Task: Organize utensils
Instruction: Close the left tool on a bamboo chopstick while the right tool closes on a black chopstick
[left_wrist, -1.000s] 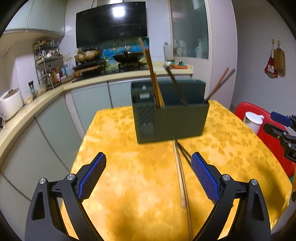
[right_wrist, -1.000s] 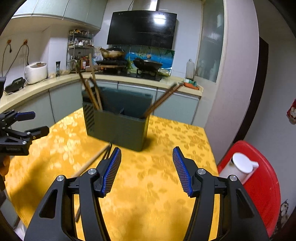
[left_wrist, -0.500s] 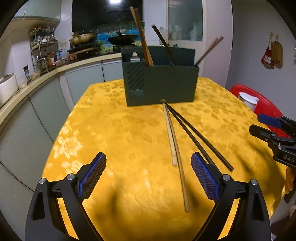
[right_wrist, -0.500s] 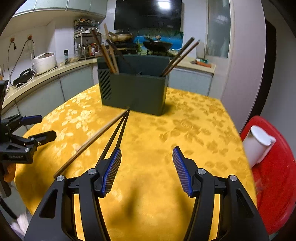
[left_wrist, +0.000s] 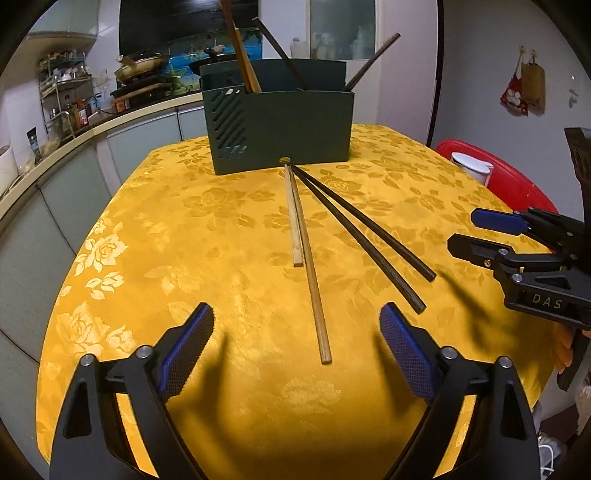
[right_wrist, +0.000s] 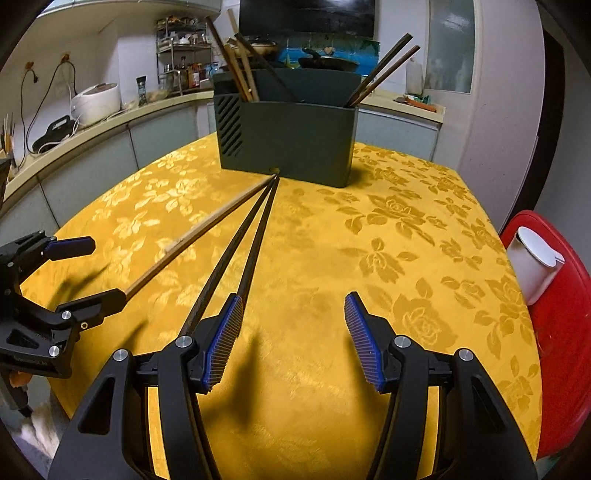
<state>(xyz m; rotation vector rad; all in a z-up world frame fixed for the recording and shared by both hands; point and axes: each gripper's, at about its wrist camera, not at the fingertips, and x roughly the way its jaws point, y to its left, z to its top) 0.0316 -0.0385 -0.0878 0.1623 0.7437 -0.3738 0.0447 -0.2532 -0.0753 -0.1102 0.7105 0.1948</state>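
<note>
A dark green utensil holder (left_wrist: 280, 129) stands at the far side of the yellow tablecloth (left_wrist: 207, 229) with several chopsticks upright in it; it also shows in the right wrist view (right_wrist: 291, 140). Two light wooden chopsticks (left_wrist: 306, 254) and two dark chopsticks (left_wrist: 362, 236) lie on the cloth, fanning out from the holder's base. My left gripper (left_wrist: 295, 343) is open and empty, low over the cloth, around the near end of the long wooden chopstick. My right gripper (right_wrist: 291, 332) is open and empty, its left finger beside the near ends of the dark chopsticks (right_wrist: 243, 251).
A red stool with a white lidded cup (right_wrist: 535, 262) stands right of the table. Kitchen counters with a rice cooker (right_wrist: 98, 103) and a stove run behind and to the left. The right gripper shows at the right edge of the left wrist view (left_wrist: 524, 251).
Both grippers have drawn back from the holder and dropped low toward the cloth. The chopsticks lying on the cloth now show at full length. Both stay open.
</note>
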